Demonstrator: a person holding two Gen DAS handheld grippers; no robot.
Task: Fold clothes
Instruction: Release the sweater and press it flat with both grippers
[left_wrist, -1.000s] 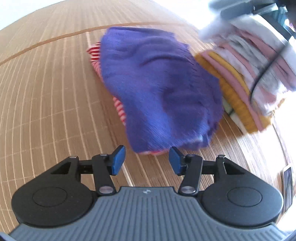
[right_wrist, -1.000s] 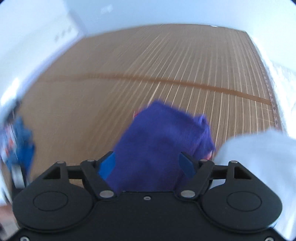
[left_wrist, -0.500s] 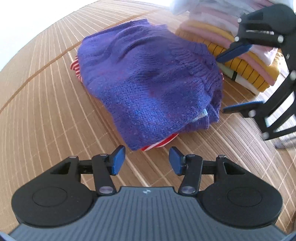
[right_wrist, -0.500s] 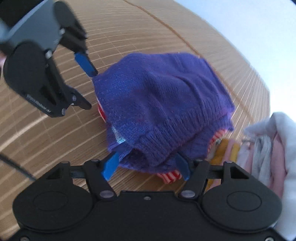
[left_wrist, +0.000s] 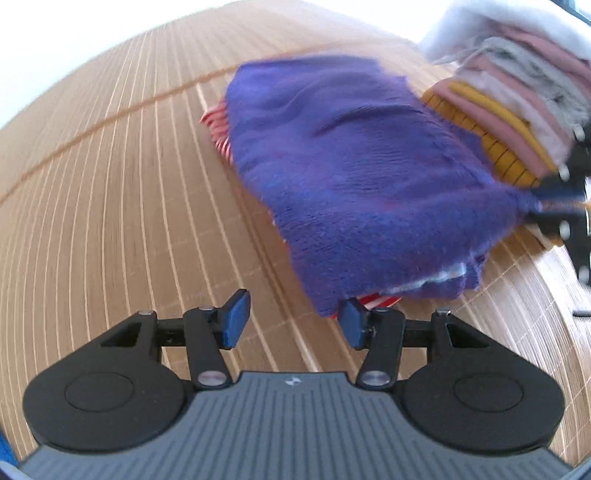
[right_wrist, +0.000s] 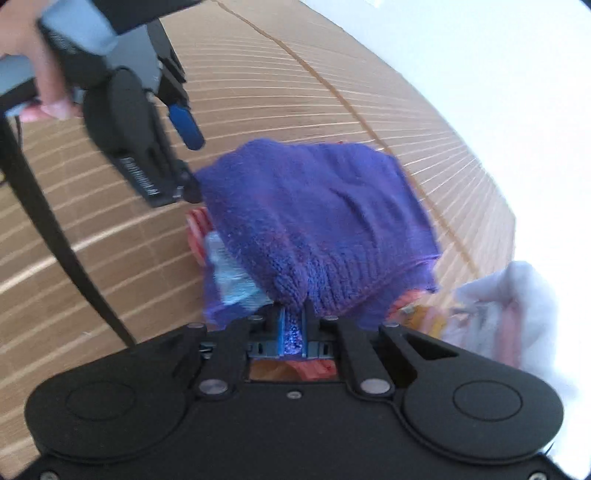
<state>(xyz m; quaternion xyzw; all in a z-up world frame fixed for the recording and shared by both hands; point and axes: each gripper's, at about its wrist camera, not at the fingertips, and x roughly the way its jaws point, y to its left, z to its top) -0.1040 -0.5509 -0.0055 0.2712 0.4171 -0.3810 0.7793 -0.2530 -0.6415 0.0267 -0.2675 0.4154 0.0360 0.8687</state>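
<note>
A folded purple knit sweater (left_wrist: 354, 177) lies on a red-and-white striped garment (left_wrist: 218, 131) on the bamboo mat (left_wrist: 110, 206). My right gripper (right_wrist: 292, 325) is shut on the sweater's (right_wrist: 314, 218) near ribbed edge; in the left wrist view it (left_wrist: 554, 201) pinches the sweater's right corner. My left gripper (left_wrist: 291, 321) is open and empty, its right fingertip (left_wrist: 351, 326) just under the sweater's near corner. In the right wrist view it (right_wrist: 184, 155) is at the sweater's far left corner.
A stack of folded clothes (left_wrist: 517, 110) in yellow, pink, grey and white stands right of the sweater and shows in the right wrist view (right_wrist: 498, 314). A black strap (right_wrist: 55, 221) hangs from the left gripper. The mat stretches away to the left.
My right gripper has closed on the sweater's ribbed edge and pulls it up. My left gripper has moved in to the near corner, still open.
</note>
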